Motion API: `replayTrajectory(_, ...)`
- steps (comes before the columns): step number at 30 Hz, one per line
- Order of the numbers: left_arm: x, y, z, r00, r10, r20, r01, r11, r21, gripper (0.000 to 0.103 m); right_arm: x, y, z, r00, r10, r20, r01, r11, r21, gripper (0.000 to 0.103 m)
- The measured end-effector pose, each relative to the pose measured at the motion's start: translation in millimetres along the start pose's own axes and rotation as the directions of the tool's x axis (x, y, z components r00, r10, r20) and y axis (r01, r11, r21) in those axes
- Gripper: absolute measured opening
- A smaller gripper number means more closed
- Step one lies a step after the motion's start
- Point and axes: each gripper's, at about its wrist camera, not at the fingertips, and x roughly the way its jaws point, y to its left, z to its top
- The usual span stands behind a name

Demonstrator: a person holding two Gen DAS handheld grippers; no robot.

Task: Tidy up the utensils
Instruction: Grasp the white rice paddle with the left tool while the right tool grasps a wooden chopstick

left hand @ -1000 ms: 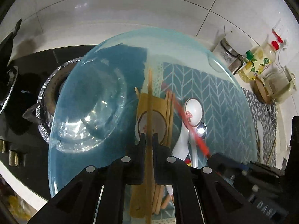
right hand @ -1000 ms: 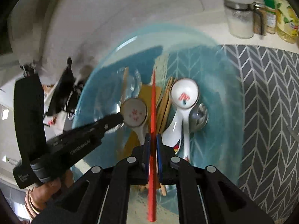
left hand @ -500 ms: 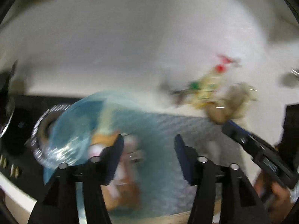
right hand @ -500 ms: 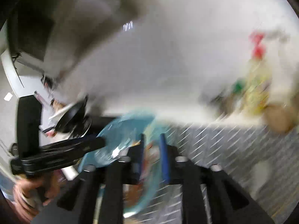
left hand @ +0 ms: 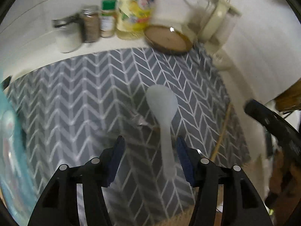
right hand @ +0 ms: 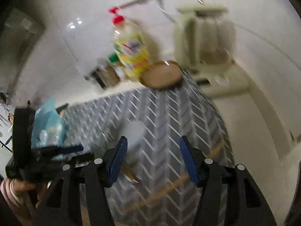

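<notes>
Countertop white, covered by a grey chevron mat [left hand: 79,94]; white tiled wall behind. Along the far edge: jars [left hand: 90,26], a yellow bottle [left hand: 137,9] with a blurred, unreadable label, a round wooden lid [left hand: 167,39], a cream appliance [left hand: 216,15]. White spoon [left hand: 163,109] lies on the mat, handle between the spread, untouching fingers of the left gripper [left hand: 150,150]. Right gripper [right hand: 153,150] is opening, empty. Blue bowl [left hand: 7,131] at left edge.

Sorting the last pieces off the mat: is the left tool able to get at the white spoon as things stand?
Probably yes. The left tool is open and empty, the white spoon lies flat on the grey mat with its handle between the fingers, and nothing covers it.
</notes>
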Motion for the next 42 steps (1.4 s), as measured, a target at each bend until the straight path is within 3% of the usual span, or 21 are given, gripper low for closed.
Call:
replayTrajectory(3,24,-8,14,1.0,0.012,-0.029,-0.013,1.0,-0.014,0.053,10,-19,-12,0.999,0.002,-0.044,0.0,1.0,0.031,0.056)
replayTrajectory(7,47,-26,26,0.994,0.101,-0.039,-0.099,0.994,0.042,0.054,22,-39,-33,0.995,-0.006,-0.1,0.011,0.999,0.048,0.056)
replayTrajectory(9,53,-29,27,0.992,0.111,-0.059,-0.108,0.993,0.052,0.053,30,-46,-40,0.99,-0.011,-0.138,0.02,0.998,0.063,0.056)
replayTrajectory(11,58,-36,25,0.986,0.164,-0.031,-0.161,0.982,0.096,0.053,35,-52,-47,0.988,-0.011,-0.156,0.025,0.996,0.085,0.055)
replayTrajectory(13,60,-42,24,0.979,0.205,-0.01,-0.202,0.97,0.135,0.033,40,-58,-48,0.988,-0.029,-0.151,0.046,0.992,0.114,0.051)
replayTrajectory(16,61,-33,27,0.99,0.138,-0.029,-0.135,0.988,0.079,0.025,49,-64,-45,0.989,-0.041,-0.142,0.063,0.986,0.155,0.046)
replayTrajectory(19,56,-17,28,0.997,0.05,-0.056,-0.05,0.999,0.003,0.023,59,-53,-36,0.99,-0.098,-0.103,0.108,0.99,0.091,0.046)
replayTrajectory(20,54,-12,27,0.998,0.012,-0.06,-0.014,0.999,-0.029,0.023,63,-47,-34,0.989,-0.12,-0.091,0.125,0.991,0.056,0.043)
replayTrajectory(21,51,-7,27,0.998,-0.009,-0.059,0.006,0.999,-0.049,0.023,67,-42,-32,0.987,-0.14,-0.082,0.142,0.99,0.024,0.028)
replayTrajectory(23,40,-2,24,0.998,-0.044,-0.049,0.04,0.997,-0.071,0.023,74,-30,-31,0.979,-0.195,-0.057,0.19,0.979,-0.075,0.018)
replayTrajectory(27,8,5,18,0.995,-0.1,-0.007,0.098,0.989,-0.11,0.022,72,-35,-27,0.988,-0.15,-0.049,0.148,0.988,-0.03,0.009)
replayTrajectory(32,-22,11,18,0.993,-0.111,0.046,0.116,0.985,-0.128,0.017,60,-36,-19,1.0,-0.022,-0.003,0.022,0.998,0.063,0.007)
replayTrajectory(33,-24,13,18,0.992,-0.116,0.048,0.122,0.984,-0.127,0.0,59,-33,-18,1.0,-0.006,0.002,0.006,0.998,0.064,0.007)
replayTrajectory(41,-15,27,15,0.998,-0.066,0.019,0.068,0.984,-0.165,0.001,62,-18,-18,1.0,0.02,0.011,-0.021,0.998,0.057,0.007)
replayTrajectory(42,-18,30,14,0.997,-0.065,0.031,0.069,0.981,-0.179,0.005,62,-18,-18,1.0,0.022,0.01,-0.023,0.998,0.059,0.007)
